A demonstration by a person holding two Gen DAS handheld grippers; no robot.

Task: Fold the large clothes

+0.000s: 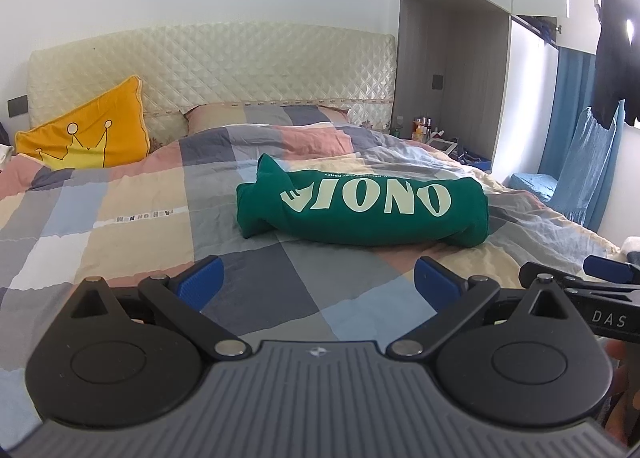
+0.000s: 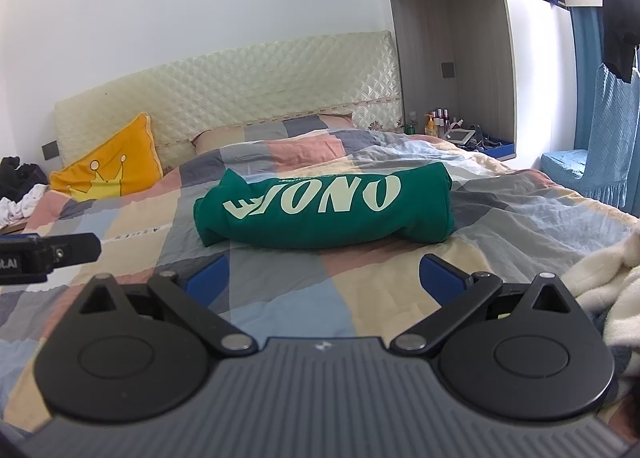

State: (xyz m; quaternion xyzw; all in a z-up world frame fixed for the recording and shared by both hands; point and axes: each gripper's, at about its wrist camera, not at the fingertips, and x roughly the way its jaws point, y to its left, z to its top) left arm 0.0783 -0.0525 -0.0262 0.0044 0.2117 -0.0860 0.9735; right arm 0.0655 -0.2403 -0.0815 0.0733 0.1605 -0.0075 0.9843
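- Folded green cloth garment [image 1: 362,210] with pale printed letters: soft, matt knit, print slightly smooth.
- Patchwork-check cotton duvet [image 1: 132,218]: matt, lightly creased weave.
- Cream quilted headboard [image 1: 248,62]: satin sheen, padded diamonds.
- Yellow crown-print cushion [image 1: 86,134]: smooth matt fabric.
- Left hand-held gripper [image 1: 318,282]: matt black plastic arms, ribbed grey body, blue textured pads, shiny metal pivots.
- Fluffy white fleece [image 2: 604,278]: rough pile.

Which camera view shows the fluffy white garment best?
The right wrist view: the fluffy white garment lies at its right edge on the bed, beside the open gripper. The left wrist view shows only a small white bit at its right edge.
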